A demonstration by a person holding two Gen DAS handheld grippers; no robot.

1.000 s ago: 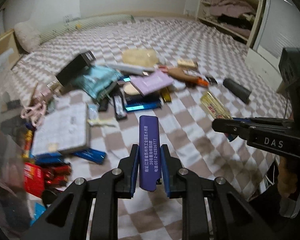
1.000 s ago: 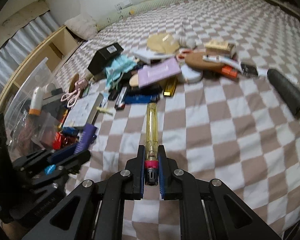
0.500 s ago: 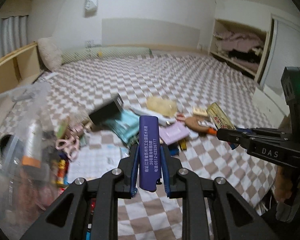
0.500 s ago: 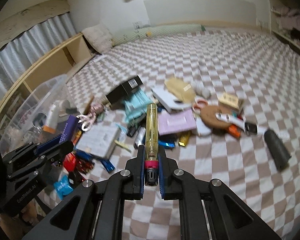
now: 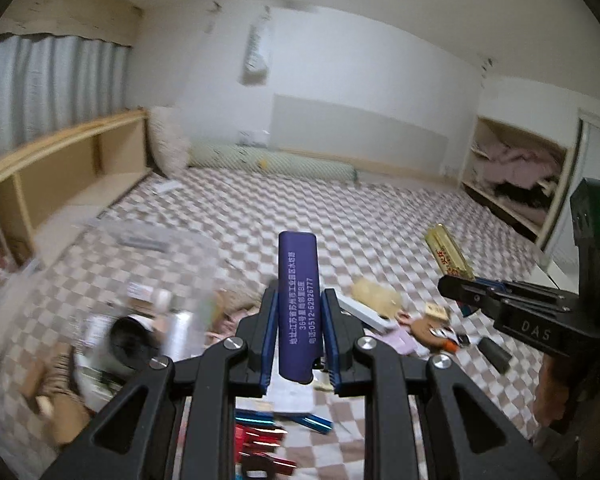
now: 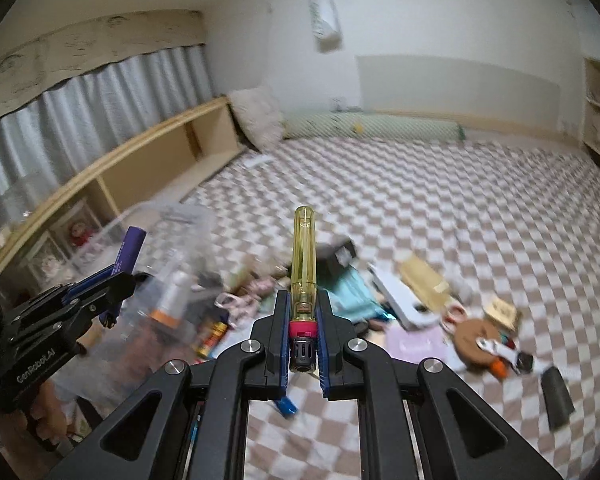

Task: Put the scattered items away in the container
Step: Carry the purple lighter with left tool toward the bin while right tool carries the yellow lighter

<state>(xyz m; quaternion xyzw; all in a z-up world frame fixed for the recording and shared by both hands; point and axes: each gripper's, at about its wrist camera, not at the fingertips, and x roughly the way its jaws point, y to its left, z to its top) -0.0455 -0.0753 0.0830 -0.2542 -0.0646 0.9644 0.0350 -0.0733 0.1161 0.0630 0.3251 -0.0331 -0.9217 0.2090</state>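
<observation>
My left gripper (image 5: 299, 308) is shut on a purple case (image 5: 299, 300) with white print, held upright above the bed; the case also shows in the right wrist view (image 6: 129, 250). My right gripper (image 6: 303, 312) is shut on a clear yellow tube (image 6: 303, 256) with a red collar; that tube also shows in the left wrist view (image 5: 448, 252). A clear plastic container (image 6: 168, 240) with items inside stands at the left, blurred. Scattered items (image 6: 420, 300) lie on the checkered bedspread (image 6: 460, 208) below both grippers.
A wooden shelf unit (image 6: 140, 172) runs along the left wall under grey curtains. A pillow (image 6: 256, 120) and a green bolster (image 6: 372, 126) lie at the far end. A dark cylinder (image 6: 556, 396) lies at the right. An open closet (image 5: 516, 176) stands at the far right.
Both grippers have risen and tilted up, so more of the room and less of the bed shows. Each still holds its item. The container has come closer on the left.
</observation>
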